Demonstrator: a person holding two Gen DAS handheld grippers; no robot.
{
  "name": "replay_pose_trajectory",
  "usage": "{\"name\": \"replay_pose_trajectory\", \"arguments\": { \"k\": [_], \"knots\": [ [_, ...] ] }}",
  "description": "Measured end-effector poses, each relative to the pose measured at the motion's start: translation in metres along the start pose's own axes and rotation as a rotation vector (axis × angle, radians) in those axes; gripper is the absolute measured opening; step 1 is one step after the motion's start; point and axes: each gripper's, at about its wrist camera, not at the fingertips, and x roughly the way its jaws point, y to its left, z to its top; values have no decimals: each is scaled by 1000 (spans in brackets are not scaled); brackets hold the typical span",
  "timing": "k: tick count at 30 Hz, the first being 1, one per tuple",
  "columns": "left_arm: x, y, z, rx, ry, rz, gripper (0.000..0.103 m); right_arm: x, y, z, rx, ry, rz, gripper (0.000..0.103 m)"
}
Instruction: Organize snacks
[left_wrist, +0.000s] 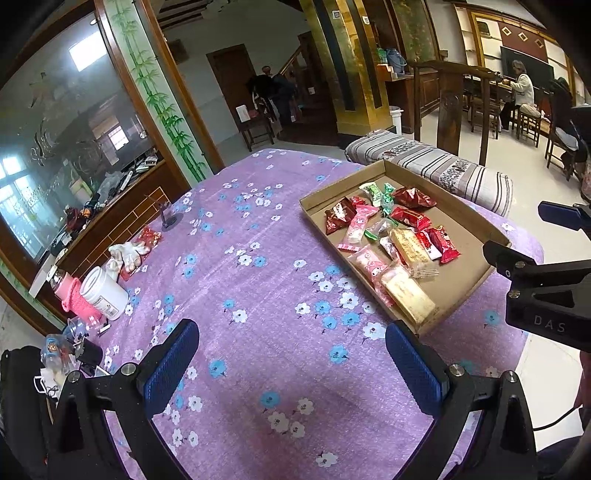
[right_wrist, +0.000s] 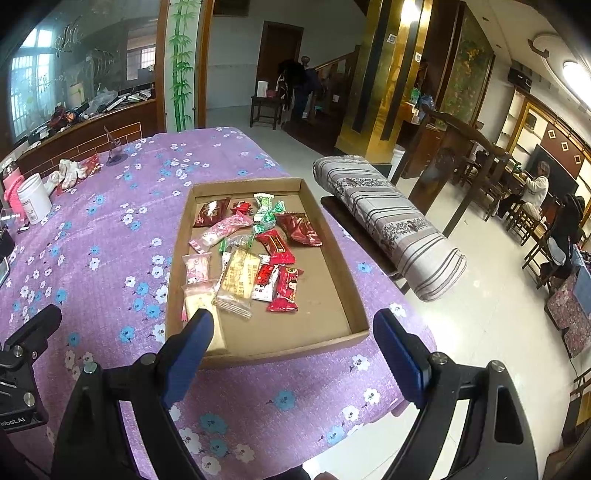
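Observation:
A shallow cardboard tray (right_wrist: 332, 254) lies on the purple flowered tablecloth (right_wrist: 110, 236) and holds several wrapped snacks: red packets (right_wrist: 286, 284), pink packets (right_wrist: 225, 229), green candies (right_wrist: 266, 210) and beige wafer bars (right_wrist: 239, 275). The tray also shows in the left wrist view (left_wrist: 461, 236) at the right. My right gripper (right_wrist: 293, 354) is open and empty, just in front of the tray's near edge. My left gripper (left_wrist: 293, 365) is open and empty over bare cloth, left of the tray. The right gripper also shows in the left wrist view (left_wrist: 532, 240) at the right edge.
At the table's far left stand a white jar (left_wrist: 103, 293), a pink bottle (left_wrist: 72, 295), white gloves (left_wrist: 127, 253) and a small stand (left_wrist: 168, 218). A striped cushioned bench (right_wrist: 388, 225) sits right of the table. People sit at a far table.

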Motion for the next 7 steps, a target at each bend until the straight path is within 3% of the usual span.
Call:
{"name": "replay_pose_trajectory", "arguments": {
  "k": [7],
  "knots": [
    [-4, 4, -2, -17, -5, -41, 102, 0, 1, -1, -2, 4, 5, 87]
  ]
}}
